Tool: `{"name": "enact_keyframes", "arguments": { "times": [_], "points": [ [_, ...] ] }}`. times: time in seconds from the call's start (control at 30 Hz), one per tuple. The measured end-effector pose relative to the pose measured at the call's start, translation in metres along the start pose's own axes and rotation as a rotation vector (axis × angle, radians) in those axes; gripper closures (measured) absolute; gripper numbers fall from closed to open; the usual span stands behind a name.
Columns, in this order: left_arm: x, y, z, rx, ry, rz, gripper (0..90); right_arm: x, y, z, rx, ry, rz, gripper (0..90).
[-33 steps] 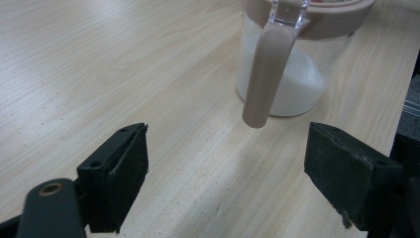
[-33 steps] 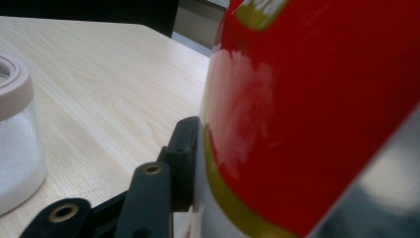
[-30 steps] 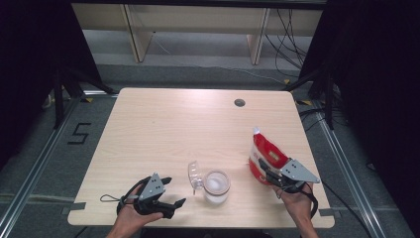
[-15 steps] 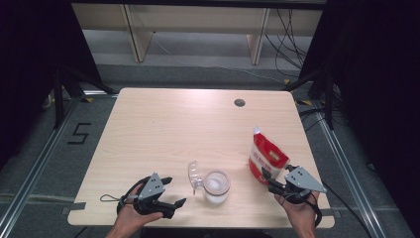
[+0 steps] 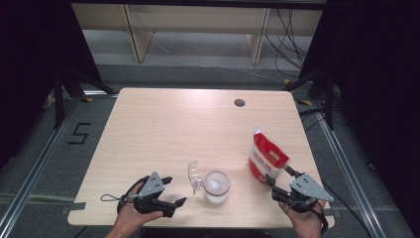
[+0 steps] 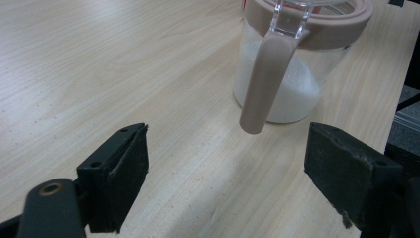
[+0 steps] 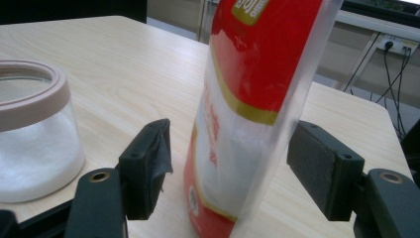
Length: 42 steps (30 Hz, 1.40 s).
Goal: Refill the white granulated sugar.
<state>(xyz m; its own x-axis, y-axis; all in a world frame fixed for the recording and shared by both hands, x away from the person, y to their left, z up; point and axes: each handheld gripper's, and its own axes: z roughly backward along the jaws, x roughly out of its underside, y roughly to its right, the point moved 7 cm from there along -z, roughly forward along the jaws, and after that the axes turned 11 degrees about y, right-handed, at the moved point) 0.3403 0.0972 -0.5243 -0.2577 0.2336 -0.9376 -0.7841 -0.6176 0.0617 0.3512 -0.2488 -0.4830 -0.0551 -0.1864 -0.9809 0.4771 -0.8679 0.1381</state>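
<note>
A red and white pouch (image 5: 267, 157) stands upright on the table, right of a clear jar (image 5: 217, 186) with a beige rim and white grains inside. The jar's clear lid (image 5: 194, 174) is flipped open to its left. My right gripper (image 5: 279, 177) is open. Its jaws have just been opening, and the pouch (image 7: 247, 124) stands between the pads (image 7: 148, 161) without touching them. My left gripper (image 5: 174, 191) rests open near the front edge, left of the jar. Its jaws point at the jar (image 6: 292, 74) and its hanging beige tab (image 6: 265, 84), with nothing between them.
A dark round grommet (image 5: 239, 102) sits in the table (image 5: 163, 129) near the far edge. The table's right edge is close to the right hand. Shelving legs and cables lie on the floor behind the table.
The right gripper has let go of the pouch and drawn back toward the front right corner. The pouch, tilted before, now stands upright on its own. The left gripper has stayed put.
</note>
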Motion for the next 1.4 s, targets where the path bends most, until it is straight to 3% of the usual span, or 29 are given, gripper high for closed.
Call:
{"name": "enact_keyframes", "arguments": {
  "times": [0.03, 0.17, 0.2, 0.23, 0.43, 0.5, 0.6, 0.63, 0.73, 0.8, 0.9, 0.93, 0.97, 1.17, 1.2, 1.37, 1.4],
  "points": [
    [0.0, 0.0, -0.001, 0.004, 0.008, 0.006, 17.1, -0.001, 0.001, 0.0, 0.002, 0.015, 0.022, 34.0],
    [0.0, 0.001, -0.001, -0.007, 0.003, 0.007, 17.1, 0.0, -0.003, 0.006, -0.002, 0.005, -0.003, 33.4],
    [-0.001, 0.001, -0.001, -0.005, 0.008, 0.014, 17.1, 0.0, -0.001, 0.008, 0.006, 0.006, 0.012, 33.4],
    [-0.001, 0.001, -0.001, -0.006, 0.003, 0.007, 17.0, 0.001, -0.004, 0.009, 0.009, 0.005, -0.014, 33.3],
    [-0.002, 0.001, -0.001, -0.003, 0.011, 0.012, 17.1, 0.003, -0.007, 0.014, -0.013, -0.007, -0.011, 33.0],
    [-0.002, 0.001, -0.001, -0.002, 0.019, 0.016, 17.1, 0.003, -0.009, 0.016, 0.0, -0.013, -0.035, 32.5],
    [-0.002, 0.001, -0.002, -0.004, 0.02, 0.015, 17.1, 0.003, -0.009, 0.016, -0.006, 0.002, -0.02, 30.9],
    [-0.002, 0.001, -0.001, -0.005, 0.01, 0.019, 17.1, 0.004, -0.011, 0.017, -0.007, -0.01, -0.039, 30.9],
    [-0.003, 0.0, -0.001, -0.007, 0.015, 0.022, 17.1, 0.004, -0.01, 0.018, -0.009, 0.003, -0.021, 31.9],
    [-0.004, 0.0, -0.001, -0.007, 0.021, 0.03, 17.1, 0.006, -0.011, 0.022, 0.01, -0.017, -0.029, 31.7],
    [-0.004, 0.0, -0.001, -0.008, 0.018, 0.023, 17.1, 0.007, -0.011, 0.024, 0.003, -0.021, -0.042, 31.5],
    [-0.004, 0.0, -0.001, -0.005, 0.017, 0.027, 17.1, 0.007, -0.009, 0.025, 0.005, -0.01, -0.017, 31.5],
    [-0.003, 0.0, -0.001, -0.006, 0.017, 0.029, 17.1, 0.008, -0.013, 0.026, -0.003, -0.024, -0.053, 31.5],
    [-0.004, 0.0, 0.001, -0.011, 0.015, 0.02, 17.0, 0.007, -0.016, 0.031, -0.005, -0.012, -0.037, 31.0],
    [-0.004, 0.0, 0.001, -0.01, 0.015, 0.019, 17.1, 0.007, -0.017, 0.033, -0.001, -0.016, -0.062, 30.8],
    [-0.005, 0.002, 0.001, -0.003, 0.023, 0.022, 17.1, 0.009, -0.021, 0.036, -0.008, -0.015, -0.059, 30.4],
    [-0.005, 0.002, 0.001, -0.004, 0.021, 0.02, 17.1, 0.01, -0.024, 0.038, -0.007, -0.032, -0.085, 30.4]
  ]
}}
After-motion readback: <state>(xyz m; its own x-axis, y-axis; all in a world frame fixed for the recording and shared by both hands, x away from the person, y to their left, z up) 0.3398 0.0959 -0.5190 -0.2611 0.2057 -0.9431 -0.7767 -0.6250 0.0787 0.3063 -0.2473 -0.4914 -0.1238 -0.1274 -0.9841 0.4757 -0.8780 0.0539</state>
